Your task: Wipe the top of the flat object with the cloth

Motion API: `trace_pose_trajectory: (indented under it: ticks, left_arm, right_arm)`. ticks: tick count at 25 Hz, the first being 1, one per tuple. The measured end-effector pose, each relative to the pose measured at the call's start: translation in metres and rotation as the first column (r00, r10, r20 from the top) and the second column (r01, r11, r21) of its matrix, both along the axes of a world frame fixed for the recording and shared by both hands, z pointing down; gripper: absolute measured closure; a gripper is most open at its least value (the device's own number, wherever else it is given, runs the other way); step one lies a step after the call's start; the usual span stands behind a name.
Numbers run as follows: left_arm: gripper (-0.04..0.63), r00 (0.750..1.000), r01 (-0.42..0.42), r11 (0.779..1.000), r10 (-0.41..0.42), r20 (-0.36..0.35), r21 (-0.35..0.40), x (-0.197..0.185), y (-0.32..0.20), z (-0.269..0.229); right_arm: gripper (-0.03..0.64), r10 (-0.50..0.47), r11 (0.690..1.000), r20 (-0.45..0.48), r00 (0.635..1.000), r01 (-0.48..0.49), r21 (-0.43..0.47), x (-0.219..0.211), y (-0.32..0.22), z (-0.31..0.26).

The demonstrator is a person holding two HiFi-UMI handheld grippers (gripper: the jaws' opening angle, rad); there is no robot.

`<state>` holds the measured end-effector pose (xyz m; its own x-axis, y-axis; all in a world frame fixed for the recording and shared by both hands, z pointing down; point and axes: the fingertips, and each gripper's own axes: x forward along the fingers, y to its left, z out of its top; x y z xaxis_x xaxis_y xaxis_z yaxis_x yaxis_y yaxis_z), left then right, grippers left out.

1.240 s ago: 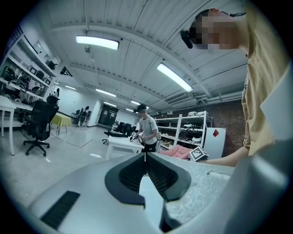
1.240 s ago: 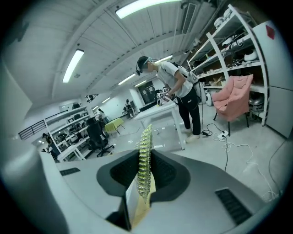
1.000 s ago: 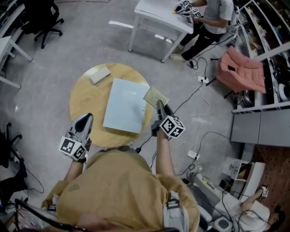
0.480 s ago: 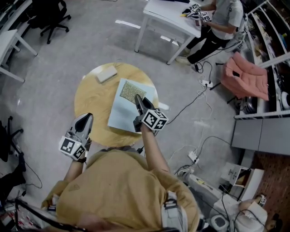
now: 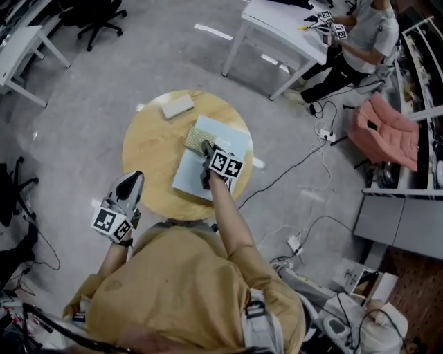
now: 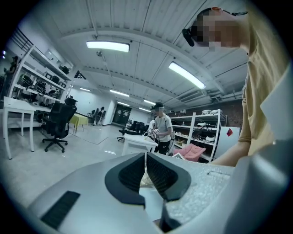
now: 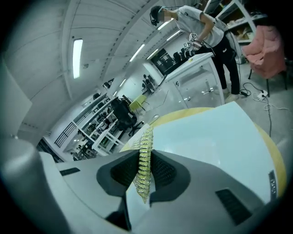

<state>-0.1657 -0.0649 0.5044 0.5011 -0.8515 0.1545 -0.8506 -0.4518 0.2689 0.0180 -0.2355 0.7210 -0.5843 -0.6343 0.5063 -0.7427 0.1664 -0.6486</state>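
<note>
A pale blue flat board (image 5: pixel 225 142) lies on the round wooden table (image 5: pixel 149 155). My right gripper (image 5: pixel 205 153) is shut on a yellow-green cloth (image 5: pixel 196 139), which lies on the board's far left part. In the right gripper view the cloth (image 7: pixel 144 161) stands edge-on between the pads, with the flat board (image 7: pixel 215 141) spread out beyond. My left gripper (image 5: pixel 127 187) hovers at the table's near left edge, jaws closed with nothing between them (image 6: pixel 145 170).
A small beige block (image 5: pixel 178 106) rests on the table's far edge. A white desk (image 5: pixel 291 31) with a seated person (image 5: pixel 360 34) stands at the back right. Cables (image 5: pixel 304 155) run across the floor to the right. Office chairs (image 5: pixel 93 14) stand at the back left.
My right gripper has carried the cloth from the board's right edge leftward across the board to its far left part. The left gripper has stayed in place.
</note>
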Motion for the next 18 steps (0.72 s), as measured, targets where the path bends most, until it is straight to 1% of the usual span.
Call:
trace_pose_trajectory:
  ticks: [2,7,13,18]
  left_arm:
    - [0.580,1.000,0.012,1.000,-0.012,0.001,-0.005,-0.005,0.001,0.001]
    - [0.580,1.000,0.021,1.000,-0.021,-0.004,-0.011,-0.010,0.005,0.004]
    - [0.580,1.000,-0.005,1.000,0.005,-0.010,-0.006,0.000,0.002,0.001]
    - [0.580,0.999,-0.037,0.999,0.037,-0.014,-0.002,0.009,0.002,0.003]
  right_arm:
    - [0.552,0.008,1.000,-0.019,1.000,-0.008,-0.006,-0.001,-0.001,0.006]
    - [0.551,-0.019,1.000,-0.091,0.996,0.019,0.001,-0.001,-0.003,0.009]
    - [0.549,0.001,1.000,-0.123,0.992,-0.001,0.001,0.019,-0.004,0.008]
    - [0.549,0.029,1.000,-0.143,0.989,-0.029,-0.001,0.041,0.006,0.012]
